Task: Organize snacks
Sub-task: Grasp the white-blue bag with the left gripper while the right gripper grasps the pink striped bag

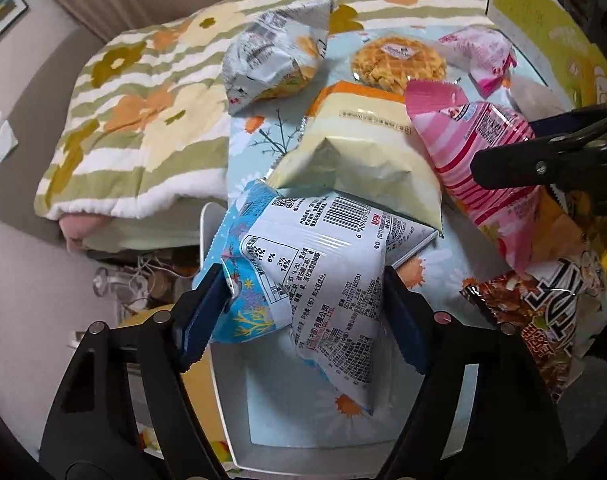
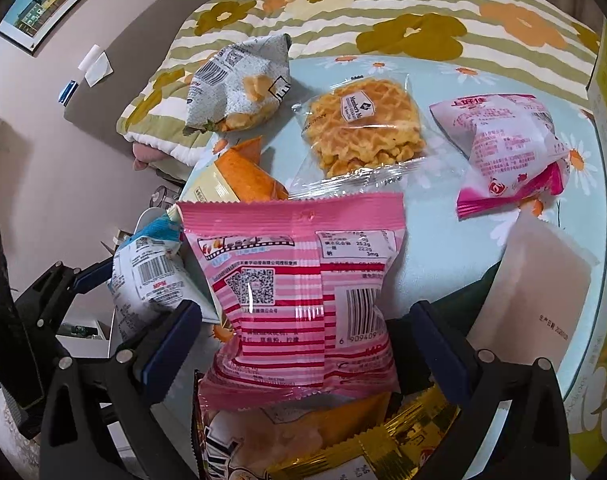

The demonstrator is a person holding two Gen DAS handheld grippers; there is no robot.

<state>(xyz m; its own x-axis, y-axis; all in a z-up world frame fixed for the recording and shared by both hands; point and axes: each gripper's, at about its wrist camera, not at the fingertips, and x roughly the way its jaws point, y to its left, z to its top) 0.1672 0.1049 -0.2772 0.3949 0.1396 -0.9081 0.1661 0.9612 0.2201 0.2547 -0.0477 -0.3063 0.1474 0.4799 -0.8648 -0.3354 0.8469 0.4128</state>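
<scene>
My left gripper is shut on a blue-and-white snack bag, holding it over a white box at the table's near edge. The bag also shows in the right wrist view. My right gripper is shut on a pink striped snack bag, which also shows in the left wrist view. A yellow-and-orange bag lies between the two held bags. A waffle pack, a grey bag and a pink-white bag lie on the floral table.
A brown snack bag and a gold packet lie near the front. A pale flat pouch lies at the right. A yellow-green box stands at the far right. A floral blanket lies beyond the table.
</scene>
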